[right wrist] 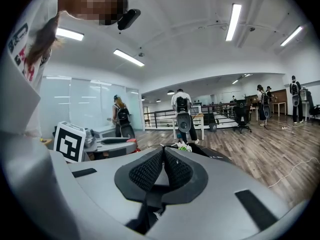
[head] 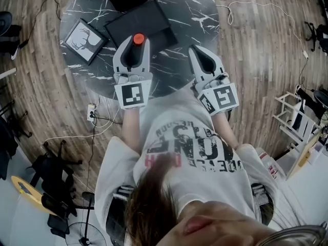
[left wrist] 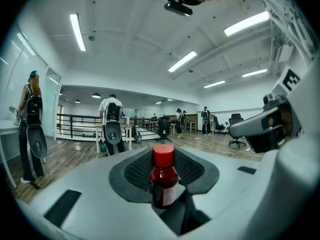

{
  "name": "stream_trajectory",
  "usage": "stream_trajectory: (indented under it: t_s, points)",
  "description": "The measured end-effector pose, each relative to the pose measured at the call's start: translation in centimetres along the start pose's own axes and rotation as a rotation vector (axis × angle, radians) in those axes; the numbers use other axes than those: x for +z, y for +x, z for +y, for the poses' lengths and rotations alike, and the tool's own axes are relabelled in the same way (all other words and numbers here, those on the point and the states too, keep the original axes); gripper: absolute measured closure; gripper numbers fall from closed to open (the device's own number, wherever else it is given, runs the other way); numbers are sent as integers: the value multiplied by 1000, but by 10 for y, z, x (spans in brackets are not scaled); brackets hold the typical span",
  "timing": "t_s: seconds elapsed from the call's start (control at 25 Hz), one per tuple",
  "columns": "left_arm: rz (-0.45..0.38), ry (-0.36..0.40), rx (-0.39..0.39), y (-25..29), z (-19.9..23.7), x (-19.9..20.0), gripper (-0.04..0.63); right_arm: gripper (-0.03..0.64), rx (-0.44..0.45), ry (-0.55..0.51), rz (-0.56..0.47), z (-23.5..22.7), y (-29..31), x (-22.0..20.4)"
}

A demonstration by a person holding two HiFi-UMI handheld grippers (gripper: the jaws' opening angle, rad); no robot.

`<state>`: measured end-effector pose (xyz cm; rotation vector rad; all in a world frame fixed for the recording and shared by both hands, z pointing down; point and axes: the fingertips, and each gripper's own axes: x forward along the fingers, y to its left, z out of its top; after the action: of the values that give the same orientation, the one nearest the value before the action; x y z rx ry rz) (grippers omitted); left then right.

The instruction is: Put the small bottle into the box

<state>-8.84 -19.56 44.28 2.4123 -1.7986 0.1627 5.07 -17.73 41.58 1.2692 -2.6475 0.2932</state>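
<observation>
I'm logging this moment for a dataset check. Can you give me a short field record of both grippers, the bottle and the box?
left gripper: shut on small bottle, red cap up
right gripper: shut, nothing between the jaws
small bottle: not yet in the box
black box: on the round marble table, beyond the grippers
also on table: framed deer picture, left of the box
</observation>
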Motion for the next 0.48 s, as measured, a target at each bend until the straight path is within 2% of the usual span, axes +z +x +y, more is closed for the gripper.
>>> stream_trajectory:
  t_s: [0.48]
  points:
    - [57, -18, -21, 12, -2, -42, 465, 607, -34, 22, 27, -2, 3, -9]
